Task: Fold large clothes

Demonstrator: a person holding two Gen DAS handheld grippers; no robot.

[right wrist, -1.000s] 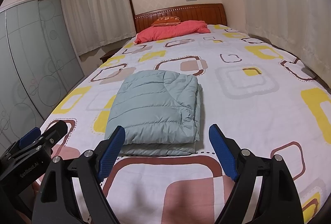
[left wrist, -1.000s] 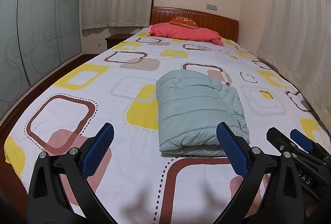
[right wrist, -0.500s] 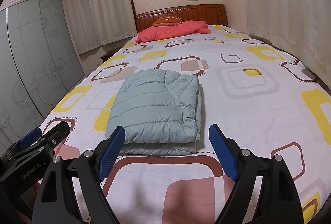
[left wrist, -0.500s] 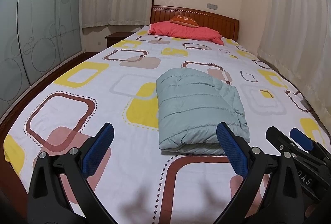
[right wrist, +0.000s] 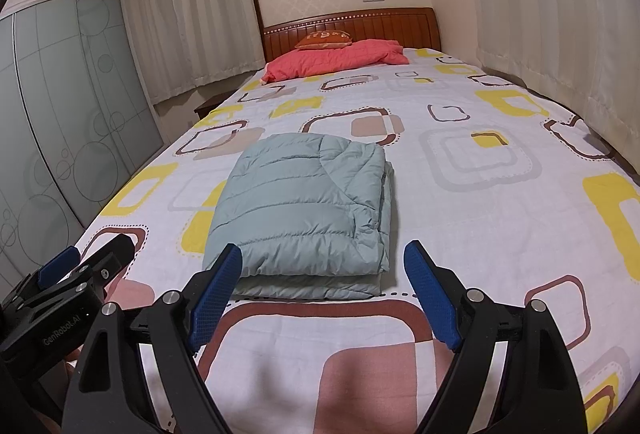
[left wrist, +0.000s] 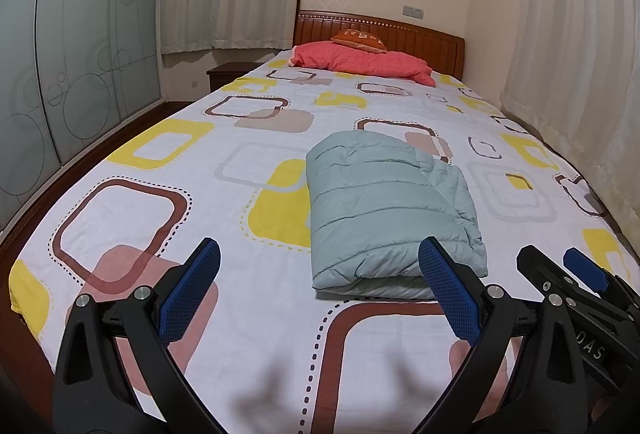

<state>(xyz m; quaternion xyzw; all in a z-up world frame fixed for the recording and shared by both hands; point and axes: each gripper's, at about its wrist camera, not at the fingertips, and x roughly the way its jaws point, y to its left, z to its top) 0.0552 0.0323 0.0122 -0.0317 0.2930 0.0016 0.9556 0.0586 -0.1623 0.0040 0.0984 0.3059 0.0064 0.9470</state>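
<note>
A pale green quilted jacket [left wrist: 384, 201] lies folded into a thick rectangle on the bed [left wrist: 240, 274]; it also shows in the right wrist view [right wrist: 304, 209]. My left gripper [left wrist: 320, 274] is open and empty, held above the bed's near end, just short of the jacket's left front corner. My right gripper [right wrist: 324, 274] is open and empty, in front of the jacket's near edge. Each gripper shows at the edge of the other's view, the right one [left wrist: 576, 278] and the left one [right wrist: 80, 270].
The bed [right wrist: 500, 234] has a white sheet with yellow, brown and pink squares. A red blanket [left wrist: 360, 61] and an orange cushion [left wrist: 358, 35] lie by the wooden headboard [left wrist: 420, 37]. Curtains hang on the right, glass wardrobe doors [left wrist: 60, 73] on the left, a nightstand [left wrist: 228, 73] beyond.
Both views have shifted only slightly; the jacket sits a touch lower in frame. The jacket has not changed shape and both grippers stay open.
</note>
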